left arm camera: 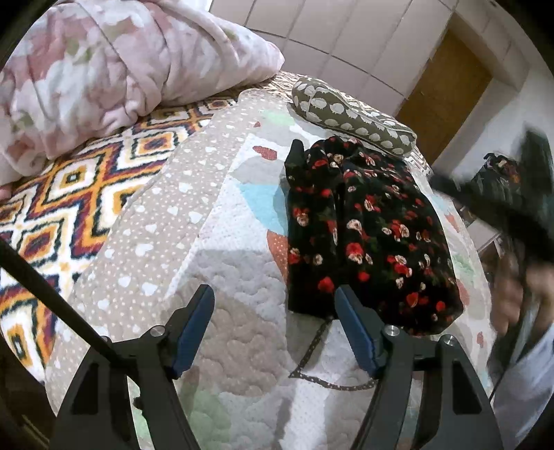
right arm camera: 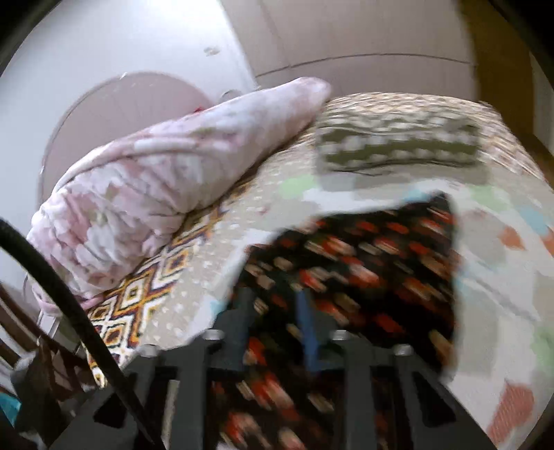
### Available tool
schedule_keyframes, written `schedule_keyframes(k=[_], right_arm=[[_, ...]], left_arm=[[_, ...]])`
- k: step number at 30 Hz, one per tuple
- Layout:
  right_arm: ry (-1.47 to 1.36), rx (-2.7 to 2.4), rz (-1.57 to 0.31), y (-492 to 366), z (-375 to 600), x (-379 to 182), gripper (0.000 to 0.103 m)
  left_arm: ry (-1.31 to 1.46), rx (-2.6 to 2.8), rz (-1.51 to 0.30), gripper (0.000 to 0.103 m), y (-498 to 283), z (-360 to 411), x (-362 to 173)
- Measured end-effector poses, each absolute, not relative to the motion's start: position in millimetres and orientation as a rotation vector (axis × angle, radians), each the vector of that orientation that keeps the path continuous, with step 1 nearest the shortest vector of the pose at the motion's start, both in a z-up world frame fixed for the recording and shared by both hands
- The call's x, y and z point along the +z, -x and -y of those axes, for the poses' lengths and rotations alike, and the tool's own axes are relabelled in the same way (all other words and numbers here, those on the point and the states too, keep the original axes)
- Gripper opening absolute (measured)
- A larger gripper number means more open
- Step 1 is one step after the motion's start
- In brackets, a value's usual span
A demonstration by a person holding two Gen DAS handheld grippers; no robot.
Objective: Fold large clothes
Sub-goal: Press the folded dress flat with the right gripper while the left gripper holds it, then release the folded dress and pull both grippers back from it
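the left gripper (left arm camera: 273, 304) stands nearest in its own view, jaws parted wide with nothing between the blue pads (left arm camera: 194, 329); they hover over the pale quilt (left arm camera: 225, 277), which is stitched in a heart pattern. a thin dotted cord (left arm camera: 311, 349) lies on the quilt just under the right-hand finger.

just beyond that finger lies the floral garment (left arm camera: 367, 235), black with red and cream roses, bunched in a rough folded heap on the quilt. its near edge is close to the fingertip but apart from it.

in the right wrist view the right gripper (right arm camera: 273, 304) has its jaws drawn close together. the same floral garment (right arm camera: 346, 277) fills the space around and past the fingers, yet the picture is smeared by motion, so the cloth seems to be pinched between the pads, though i cannot be sure of it.

further off, a diamond-patterned blanket (left arm camera: 69, 194) in orange, white and dark tones spreads beside the quilt. a spotted olive cushion (left arm camera: 346, 114) rests beyond the garment, near the bed's far edge. a pink and white fleece cover (left arm camera: 114, 65) is heaped at the far side of the patterned blanket. behind everything stand pale wardrobe panels (left arm camera: 329, 31) and a brown door (left arm camera: 446, 90).
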State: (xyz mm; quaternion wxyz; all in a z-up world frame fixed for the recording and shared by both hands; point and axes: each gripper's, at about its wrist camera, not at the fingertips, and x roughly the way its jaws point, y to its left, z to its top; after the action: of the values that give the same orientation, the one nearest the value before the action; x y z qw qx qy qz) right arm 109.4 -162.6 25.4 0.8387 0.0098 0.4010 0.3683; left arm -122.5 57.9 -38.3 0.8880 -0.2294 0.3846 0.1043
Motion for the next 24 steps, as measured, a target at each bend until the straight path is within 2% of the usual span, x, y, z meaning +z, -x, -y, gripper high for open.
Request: schedule_keyframes(k=[2, 6, 14, 19, 21, 23, 24], right_arm=[[-0.021, 0.727, -0.842, -99.6, 186.5, 12.5, 0.013], [0.083, 0.679, -0.933, -88.6, 200.9, -50.1, 0.011], [0.062, 0.663, -0.802, -58.7, 208.0, -16.5, 0.011], [0.112, 0.660, -0.839, -40.7, 214.8, -41.8, 0.013], [0.043, 0.660, -0.830, -34.9, 229.1, -32.9, 0.020], [-0.005, 0.653, -0.805, -26.0, 242.7, -22.0, 0.031], [-0.007, 0.638, -0.781, -19.3, 249.0, -16.9, 0.033]], left_arm=[[0.481, 0.224, -0.812, 0.071, 123.1, -53.8, -41.2], [0.474, 0.228, -0.830, 0.071, 127.5, -43.3, -40.8], [0.406, 0.268, -0.793, 0.075, 141.4, -32.7, -25.4], [0.330, 0.343, -0.733, 0.076, 150.1, -24.0, -13.4], [0.279, 0.417, -0.672, 0.088, 156.9, -19.3, -5.1], [0.241, 0.480, -0.577, 0.095, 167.6, -14.0, 6.2], [0.227, 0.507, -0.528, 0.098, 173.3, -11.4, 12.2]])
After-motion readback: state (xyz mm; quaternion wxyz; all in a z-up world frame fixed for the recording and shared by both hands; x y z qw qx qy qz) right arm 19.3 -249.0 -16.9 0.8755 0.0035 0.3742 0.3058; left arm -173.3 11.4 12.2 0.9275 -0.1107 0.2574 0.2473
